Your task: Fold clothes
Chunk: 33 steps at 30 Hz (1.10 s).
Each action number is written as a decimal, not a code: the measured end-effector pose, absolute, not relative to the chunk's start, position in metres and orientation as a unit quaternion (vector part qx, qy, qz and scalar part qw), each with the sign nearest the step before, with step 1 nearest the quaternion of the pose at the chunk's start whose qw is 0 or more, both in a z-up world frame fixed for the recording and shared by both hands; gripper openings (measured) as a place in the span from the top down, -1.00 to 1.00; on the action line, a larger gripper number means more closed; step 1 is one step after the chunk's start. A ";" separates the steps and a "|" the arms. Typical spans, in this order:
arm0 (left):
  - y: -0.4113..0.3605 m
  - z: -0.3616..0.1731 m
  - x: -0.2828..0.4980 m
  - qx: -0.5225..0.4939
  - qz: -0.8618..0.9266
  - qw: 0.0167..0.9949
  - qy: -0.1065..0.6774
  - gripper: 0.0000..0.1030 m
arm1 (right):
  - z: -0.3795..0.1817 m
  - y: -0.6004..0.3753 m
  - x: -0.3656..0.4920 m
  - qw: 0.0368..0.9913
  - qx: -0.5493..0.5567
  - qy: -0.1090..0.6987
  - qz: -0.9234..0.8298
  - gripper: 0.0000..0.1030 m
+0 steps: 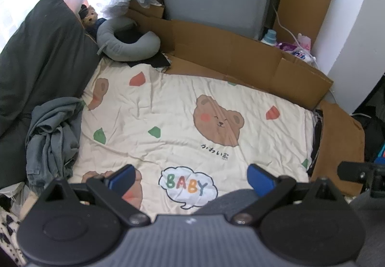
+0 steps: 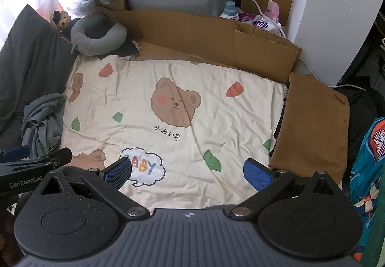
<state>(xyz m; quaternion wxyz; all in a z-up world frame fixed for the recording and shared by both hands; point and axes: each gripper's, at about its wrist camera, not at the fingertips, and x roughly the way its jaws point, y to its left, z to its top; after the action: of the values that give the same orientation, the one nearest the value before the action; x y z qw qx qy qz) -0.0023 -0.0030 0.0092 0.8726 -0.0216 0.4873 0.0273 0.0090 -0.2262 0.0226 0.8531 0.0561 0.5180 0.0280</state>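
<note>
The clothes (image 1: 53, 132), a crumpled grey heap that seems to mix soft jersey with denim, lie at the left edge of the bear-print quilt (image 1: 168, 118), against a dark pillow (image 1: 36, 55). In the left wrist view the left gripper (image 1: 192, 179) hovers over the quilt's near edge with its jaws spread wide and nothing between them. The heap looks limp and light at the top and heavier and stiffer in the denim; a hem or waistband edge would likely give the surest hold, though no clear edge can be picked out of the bunching. The quilt reads "BABY" in a cloud, with Japanese script under the bear. In the right wrist view the right gripper (image 2: 189, 173) also stands with jaws spread and empty, the clothes (image 2: 41, 120) well off to its left. The left tool's body reads "GenRobot.AI", and a packet (image 2: 259, 20) behind the cardboard (image 2: 216, 41) shows partly legible blue lettering.
</note>
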 end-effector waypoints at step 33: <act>0.041 0.032 0.002 -0.058 0.053 0.881 0.466 -0.95 | 0.039 -0.233 0.011 0.861 0.068 0.504 0.003 -0.99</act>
<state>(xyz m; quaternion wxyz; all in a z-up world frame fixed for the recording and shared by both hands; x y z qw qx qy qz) 0.0020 0.0411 0.0317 0.8811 -0.0576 0.4664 0.0528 0.0112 -0.2334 0.0388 0.8613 0.0680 0.5036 0.0029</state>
